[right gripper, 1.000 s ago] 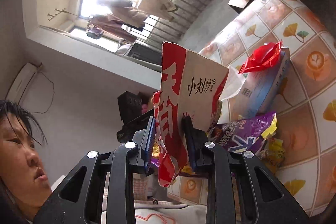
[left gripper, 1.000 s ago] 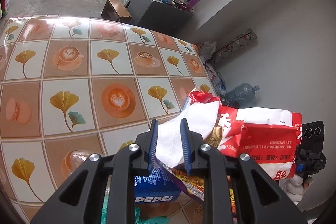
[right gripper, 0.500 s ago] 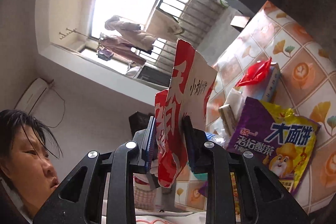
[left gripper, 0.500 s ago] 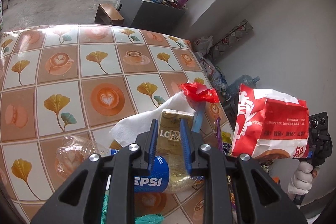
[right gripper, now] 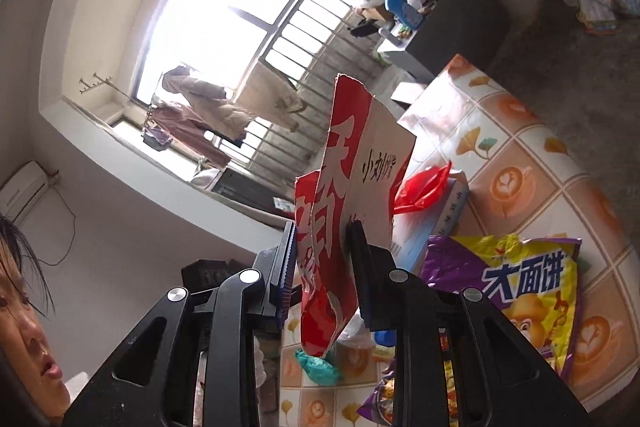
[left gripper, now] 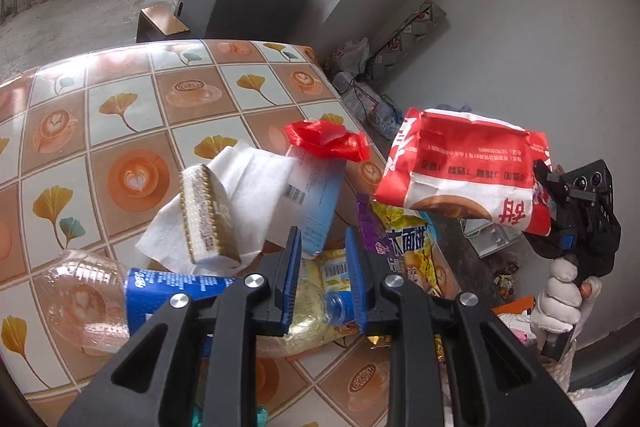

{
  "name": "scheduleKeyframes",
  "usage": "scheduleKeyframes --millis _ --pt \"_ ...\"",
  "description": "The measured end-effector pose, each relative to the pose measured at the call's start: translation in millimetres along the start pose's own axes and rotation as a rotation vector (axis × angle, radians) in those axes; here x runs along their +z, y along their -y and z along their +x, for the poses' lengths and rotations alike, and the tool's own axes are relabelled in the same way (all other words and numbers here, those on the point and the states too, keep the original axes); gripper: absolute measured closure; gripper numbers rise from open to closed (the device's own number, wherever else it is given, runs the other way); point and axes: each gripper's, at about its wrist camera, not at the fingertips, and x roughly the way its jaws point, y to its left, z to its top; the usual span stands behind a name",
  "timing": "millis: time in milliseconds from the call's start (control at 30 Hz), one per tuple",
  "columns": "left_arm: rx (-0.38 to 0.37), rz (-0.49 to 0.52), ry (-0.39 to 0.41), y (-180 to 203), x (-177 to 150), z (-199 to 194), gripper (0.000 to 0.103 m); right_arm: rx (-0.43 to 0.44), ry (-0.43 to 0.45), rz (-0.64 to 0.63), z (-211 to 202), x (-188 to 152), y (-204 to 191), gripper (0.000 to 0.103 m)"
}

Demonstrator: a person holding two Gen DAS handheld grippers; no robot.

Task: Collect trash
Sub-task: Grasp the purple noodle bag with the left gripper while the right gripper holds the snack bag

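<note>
My right gripper (right gripper: 322,239) is shut on a red and white paper bag (right gripper: 352,179), held up off the table; in the left wrist view the same bag (left gripper: 464,171) hangs at the right, beyond the table's edge. My left gripper (left gripper: 322,255) hovers over the trash pile with its jaws slightly apart and nothing between them. Under it lie a yellow packet (left gripper: 316,291) and a Pepsi bottle (left gripper: 160,291). A gold-edged box (left gripper: 204,215) on white tissue (left gripper: 248,187), a blue carton (left gripper: 316,195) with red plastic (left gripper: 326,141) and a purple snack bag (left gripper: 404,247) surround it.
The table (left gripper: 120,107) has a coffee-cup and leaf patterned cloth. A gloved hand (left gripper: 560,311) holds the right gripper off the table's right edge. A grey cabinet (left gripper: 240,3) and a wooden stool (left gripper: 164,23) stand behind. A teal wad (right gripper: 318,367) lies on the table.
My left gripper has slid right across the pile: the tissue and gold-edged box now lie left of its fingers. The right gripper has swung with the red bag, which now hangs clear of the pile.
</note>
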Motion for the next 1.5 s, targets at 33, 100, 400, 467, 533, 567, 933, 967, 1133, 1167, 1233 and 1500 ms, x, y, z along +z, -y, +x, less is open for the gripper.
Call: scheduleKeyframes --millis 33,100,400,467,533,567,933,967,1133,1167,1233,1500 --pt "-0.011 0.016 -0.021 8 -3 6 0.081 -0.022 0.008 -0.013 -9 -2 3 0.079" --pt "-0.029 0.040 -0.074 21 -11 20 0.081 -0.051 0.012 -0.026 -19 -6 8 0.079" --pt "-0.075 -0.024 -0.256 32 -52 58 0.070 -0.218 -0.072 -0.063 -40 -48 47 0.079" --pt "-0.098 -0.065 -0.266 30 -58 62 0.069 -0.220 -0.083 -0.055 -41 -53 53 0.079" --pt "-0.110 -0.095 -0.271 30 -63 67 0.069 -0.226 -0.092 -0.058 -43 -55 57 0.079" --pt "-0.115 -0.106 -0.269 31 -65 69 0.069 -0.232 -0.099 -0.063 -44 -56 58 0.079" --pt "-0.117 -0.130 -0.220 50 -60 84 0.069 -0.231 -0.098 -0.048 -52 -61 70 0.079" --pt "-0.131 -0.118 -0.212 55 -58 84 0.069 -0.229 -0.097 -0.041 -52 -62 71 0.079" --pt "-0.092 -0.044 -0.193 78 -51 92 0.069 -0.237 -0.100 -0.001 -52 -66 82 0.080" --pt "-0.054 -0.026 -0.192 80 -50 96 0.069 -0.237 -0.101 0.006 -53 -67 85 0.080" --pt "0.026 0.020 -0.187 87 -48 104 0.069 -0.235 -0.101 0.021 -54 -67 90 0.080" --pt "0.074 0.036 -0.205 91 -30 136 0.068 -0.220 -0.102 0.064 -55 -68 103 0.080"
